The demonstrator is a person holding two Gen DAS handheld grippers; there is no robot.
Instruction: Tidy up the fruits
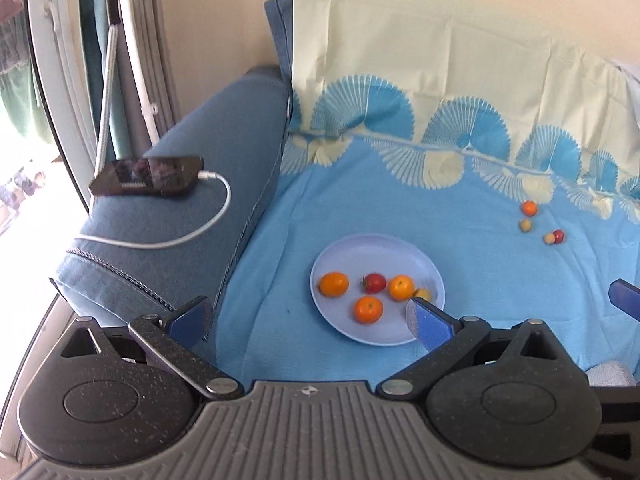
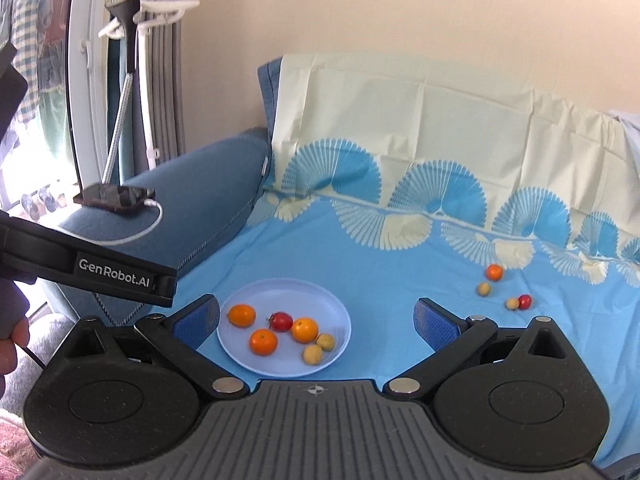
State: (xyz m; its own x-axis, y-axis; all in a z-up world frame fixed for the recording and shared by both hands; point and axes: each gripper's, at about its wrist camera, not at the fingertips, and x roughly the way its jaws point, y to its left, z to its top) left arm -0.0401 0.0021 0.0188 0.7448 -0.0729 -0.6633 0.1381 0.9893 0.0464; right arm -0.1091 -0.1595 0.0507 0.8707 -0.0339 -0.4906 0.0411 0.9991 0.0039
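I've got both claws gaping with nothing in them, hovering at the sofa's front edge. My left gripper [image 1: 308,318] hangs over the plate [image 1: 340,250], which sits mid-seat by the left armrest and already carries oranges, a red fruit and pale ones. My right gripper [image 2: 316,318] points between plate and strays [image 2: 502,286], which lie well apart toward the seat's back right. I'd say go right, drop low, take the nearest first.

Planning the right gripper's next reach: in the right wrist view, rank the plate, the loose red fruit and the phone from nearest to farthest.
1. Plate, just ahead between the fingers.
2. Loose red fruit, out to the right on the sheet.
3. Phone, far left on the sofa arm.
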